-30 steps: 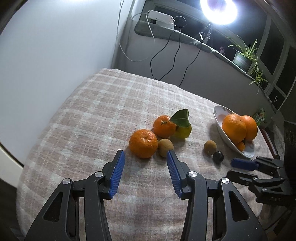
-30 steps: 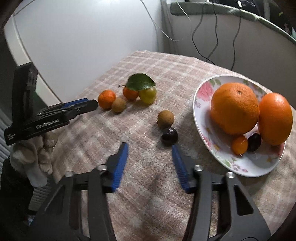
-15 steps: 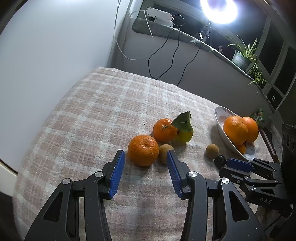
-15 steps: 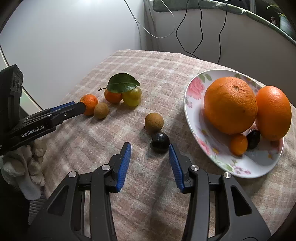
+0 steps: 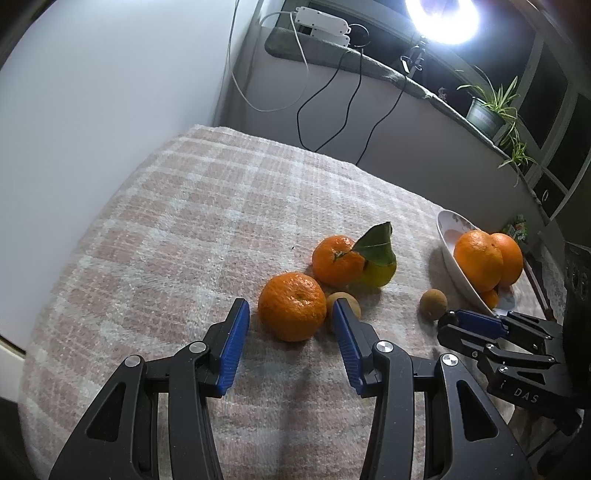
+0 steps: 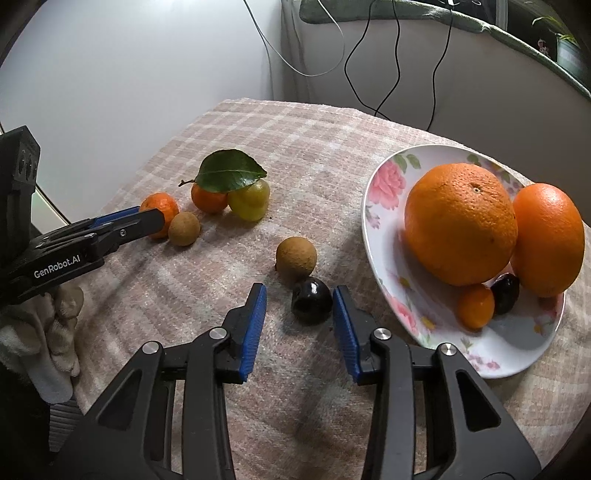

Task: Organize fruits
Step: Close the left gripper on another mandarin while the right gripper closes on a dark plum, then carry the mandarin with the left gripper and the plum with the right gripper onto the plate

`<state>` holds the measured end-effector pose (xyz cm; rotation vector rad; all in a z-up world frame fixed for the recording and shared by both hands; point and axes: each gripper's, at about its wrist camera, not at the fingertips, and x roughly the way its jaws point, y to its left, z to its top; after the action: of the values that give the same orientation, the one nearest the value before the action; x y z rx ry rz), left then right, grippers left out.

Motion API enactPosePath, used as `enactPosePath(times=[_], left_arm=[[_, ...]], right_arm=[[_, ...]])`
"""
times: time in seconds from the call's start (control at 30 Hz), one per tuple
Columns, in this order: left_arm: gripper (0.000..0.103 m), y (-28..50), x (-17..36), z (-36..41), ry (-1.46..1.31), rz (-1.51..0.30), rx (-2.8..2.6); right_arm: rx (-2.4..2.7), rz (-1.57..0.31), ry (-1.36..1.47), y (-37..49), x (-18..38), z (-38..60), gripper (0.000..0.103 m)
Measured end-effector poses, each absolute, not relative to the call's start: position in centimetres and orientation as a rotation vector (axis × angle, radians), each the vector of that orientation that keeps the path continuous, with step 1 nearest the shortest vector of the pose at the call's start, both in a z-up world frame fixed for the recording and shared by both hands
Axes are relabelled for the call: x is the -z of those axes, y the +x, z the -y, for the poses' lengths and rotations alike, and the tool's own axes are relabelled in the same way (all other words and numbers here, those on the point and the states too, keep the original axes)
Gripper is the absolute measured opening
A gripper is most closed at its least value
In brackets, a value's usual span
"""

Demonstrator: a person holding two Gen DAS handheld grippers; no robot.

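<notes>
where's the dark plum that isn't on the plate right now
In the right wrist view the dark plum lies on the checked cloth between the closing fingers of the right gripper, just in front of a brown longan, left of the plate.

A table under a pink-and-white checked cloth [image 5: 192, 221] stands against a plain white wall [image 5: 92, 92]. Beyond its far edge runs a grey ledge [image 5: 388, 74] with a white power strip [image 5: 323, 26], trailing black cables [image 5: 332, 85], a bright round lamp [image 5: 441, 14] and a potted plant [image 5: 487, 110] beside dark windows [image 5: 546, 99].
</notes>
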<state>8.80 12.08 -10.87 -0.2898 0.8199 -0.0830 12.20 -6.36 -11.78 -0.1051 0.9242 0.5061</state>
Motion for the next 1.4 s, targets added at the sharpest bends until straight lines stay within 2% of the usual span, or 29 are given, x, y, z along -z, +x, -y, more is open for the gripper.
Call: enactPosePath(times=[0.2, 0.4, 1.07, 1.4], left_arm=[[0.045, 9.4, 11.1, -12.0, -0.289, -0.831, 0.079], [0.038, 9.5, 11.2, -11.9, -0.288, -0.829, 0.085], [0.038, 8.1, 9.3, -11.7, -0.284, -0.778, 0.072], [0.038, 7.9, 7.5, -8.4, -0.255, -0.746, 0.141]], right_arm=[[-0.505, -0.939, -0.119, 12.5, 12.1, 6.2, 0.031], [-0.507, -0.944, -0.116, 12.6, 12.3, 6.3, 0.025], [-0.56, -0.902, -0.042, 11.0, 10.1, 7.9, 0.024], [-0.54, -0.859, 0.016, 10.0, 8.3, 12.0, 0.024]])
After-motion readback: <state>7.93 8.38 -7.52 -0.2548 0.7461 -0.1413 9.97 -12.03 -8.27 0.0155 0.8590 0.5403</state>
